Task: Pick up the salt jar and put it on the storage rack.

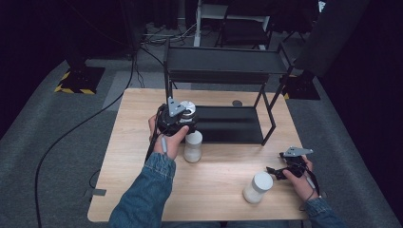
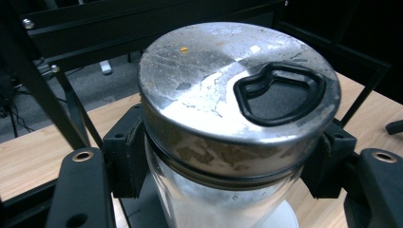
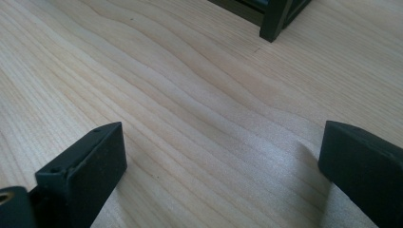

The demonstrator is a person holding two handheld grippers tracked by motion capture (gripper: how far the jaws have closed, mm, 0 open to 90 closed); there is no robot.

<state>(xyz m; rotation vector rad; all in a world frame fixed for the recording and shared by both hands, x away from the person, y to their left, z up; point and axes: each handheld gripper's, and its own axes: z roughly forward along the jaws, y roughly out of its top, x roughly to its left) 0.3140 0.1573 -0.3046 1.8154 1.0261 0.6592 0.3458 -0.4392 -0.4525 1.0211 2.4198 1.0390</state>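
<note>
Metal-lidded glass jar (image 2: pixel 237 123) pinched by left gripper (image 1: pixel 177 118), mid-carry at black shelf (image 1: pixel 228 124); next: placement. Right gripper (image 1: pixel 280 171) spread, idle.

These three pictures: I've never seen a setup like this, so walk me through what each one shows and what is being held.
A person sits at a wooden table and holds a two-jaw gripper tool in each hand. The high view looks down from above the person. There the left gripper carries a glass jar with a metal lid near the lower tier of a black shelf rack. Two white-capped jars stand on the table, one just below that hand, the other beside the right gripper.

The left gripper view rides on that tool: its jaws clamp the jar under the lid. The right gripper view shows its jaws apart over bare wood, holding nothing.
</note>
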